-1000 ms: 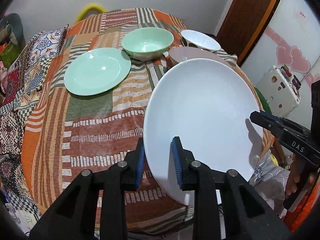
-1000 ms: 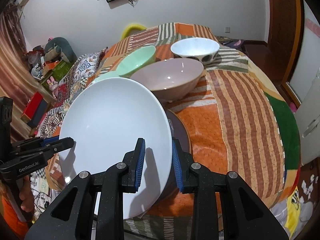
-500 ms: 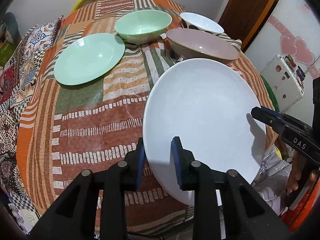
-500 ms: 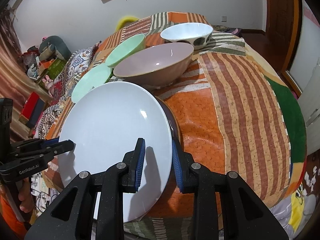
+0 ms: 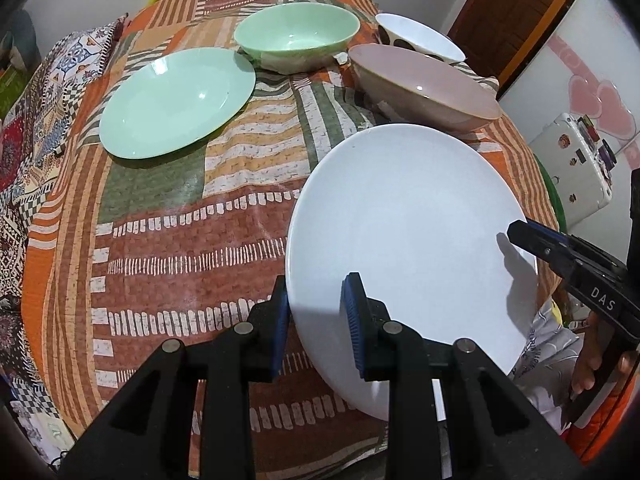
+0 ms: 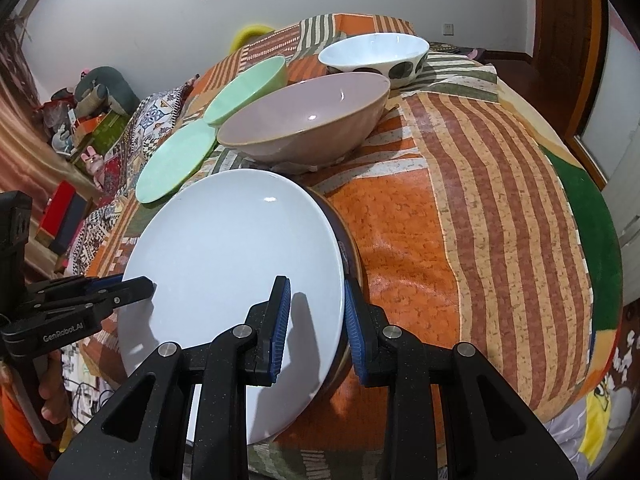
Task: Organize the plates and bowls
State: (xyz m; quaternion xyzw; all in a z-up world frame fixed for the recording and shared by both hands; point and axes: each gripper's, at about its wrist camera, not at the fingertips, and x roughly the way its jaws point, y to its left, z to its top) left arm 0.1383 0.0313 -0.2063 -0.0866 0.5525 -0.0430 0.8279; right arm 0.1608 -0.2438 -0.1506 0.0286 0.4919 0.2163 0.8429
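Observation:
A large white plate (image 5: 408,240) (image 6: 232,264) hangs tilted, low over the near edge of the striped tablecloth (image 5: 180,240). My left gripper (image 5: 316,300) is shut on its left rim, and in the right wrist view it shows as black fingers (image 6: 136,286). On the opposite rim my right gripper (image 6: 314,300) is shut; from the left wrist view its tip (image 5: 520,236) lies on the plate. A dark plate (image 6: 348,248) sits under the white one, its rim also between the right pads.
Further back stand a green plate (image 5: 176,104), a green bowl (image 5: 296,36), a pink bowl (image 5: 424,84) close behind the white plate, and a white spotted bowl (image 5: 420,40). A white cabinet (image 5: 576,160) is off the table's right side. Clutter (image 6: 92,120) lies off its left.
Both grippers have sunk with the white plate, bringing it closer to the tablecloth. The pink bowl now shows fully behind it. Both grips are unchanged.

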